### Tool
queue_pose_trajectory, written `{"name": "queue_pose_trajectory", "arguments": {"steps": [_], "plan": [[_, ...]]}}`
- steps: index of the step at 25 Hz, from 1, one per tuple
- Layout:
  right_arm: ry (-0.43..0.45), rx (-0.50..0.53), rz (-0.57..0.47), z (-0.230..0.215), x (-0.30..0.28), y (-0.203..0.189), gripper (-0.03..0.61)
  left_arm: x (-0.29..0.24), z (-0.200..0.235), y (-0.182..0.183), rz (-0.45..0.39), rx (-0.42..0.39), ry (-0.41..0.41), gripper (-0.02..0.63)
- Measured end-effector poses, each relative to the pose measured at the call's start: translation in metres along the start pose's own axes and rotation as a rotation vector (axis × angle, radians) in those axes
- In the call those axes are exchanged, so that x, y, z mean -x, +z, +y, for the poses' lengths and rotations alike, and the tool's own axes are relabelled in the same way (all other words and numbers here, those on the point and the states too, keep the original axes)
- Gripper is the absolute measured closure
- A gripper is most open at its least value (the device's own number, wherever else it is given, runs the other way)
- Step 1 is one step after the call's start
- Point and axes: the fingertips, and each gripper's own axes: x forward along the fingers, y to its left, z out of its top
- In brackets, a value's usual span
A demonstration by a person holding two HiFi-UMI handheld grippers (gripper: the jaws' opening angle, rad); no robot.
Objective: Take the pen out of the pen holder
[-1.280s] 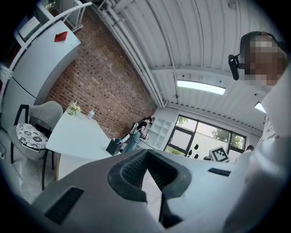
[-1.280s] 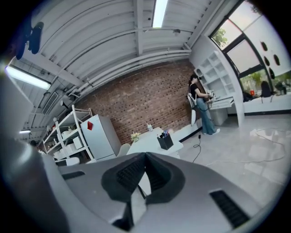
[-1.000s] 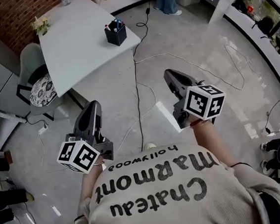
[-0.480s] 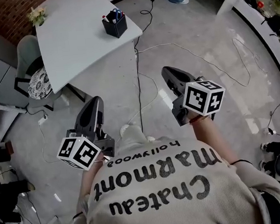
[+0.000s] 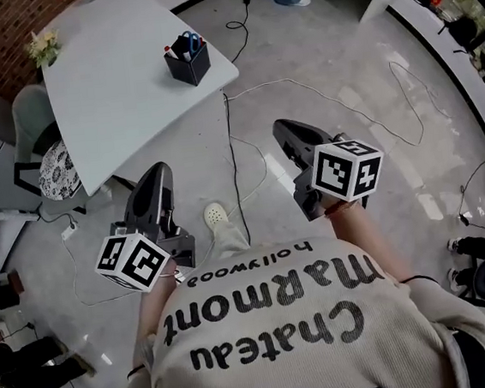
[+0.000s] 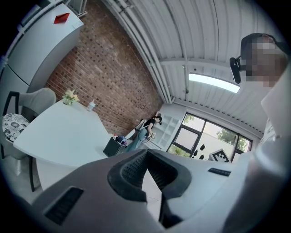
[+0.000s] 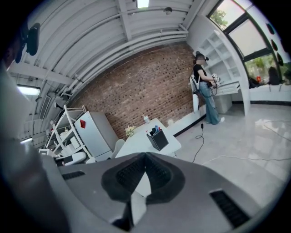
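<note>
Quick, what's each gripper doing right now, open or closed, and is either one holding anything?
Left grey gripper: closed, holding nothing.
Right grey gripper: closed, holding nothing.

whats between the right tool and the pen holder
Bare floor with a black cable across it, then the table corner; seen in head view.

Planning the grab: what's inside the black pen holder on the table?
Several pens poke out of the pen holder, one blue, one red-tipped. Its walls hide their lower parts.
</note>
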Motion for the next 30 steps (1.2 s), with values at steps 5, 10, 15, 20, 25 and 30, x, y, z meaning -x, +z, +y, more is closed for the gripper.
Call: {"name": "queue_pose_trajectory", "arguments": {"steps": [5,10,15,20,25,30], "plan": [[-0.008,0.009,-0.009,0.003,-0.041,0.027,0.575,-0.035,0.030,0.029,-0.002,0.002,-0.024,0.612],[-0.010,0.006,-0.041,0.006,-0.083,0.055,0.575,-0.066,0.063,0.058,-0.002,0.000,-0.043,0.612],[-0.032,0.014,-0.068,0.010,-0.120,0.082,0.575,-0.086,0.095,0.094,-0.019,-0.012,-0.056,0.612],[-0.074,0.004,-0.116,0.007,-0.161,0.100,0.575,-0.099,0.136,0.120,-0.033,-0.019,-0.050,0.612],[-0.107,-0.030,-0.075,-0.004,-0.196,0.085,0.574,-0.102,0.165,0.129,-0.046,-0.016,-0.020,0.612],[-0.088,-0.031,-0.020,-0.009,-0.222,0.075,0.516,-0.098,0.189,0.120,-0.049,0.042,0.038,0.612]]}}
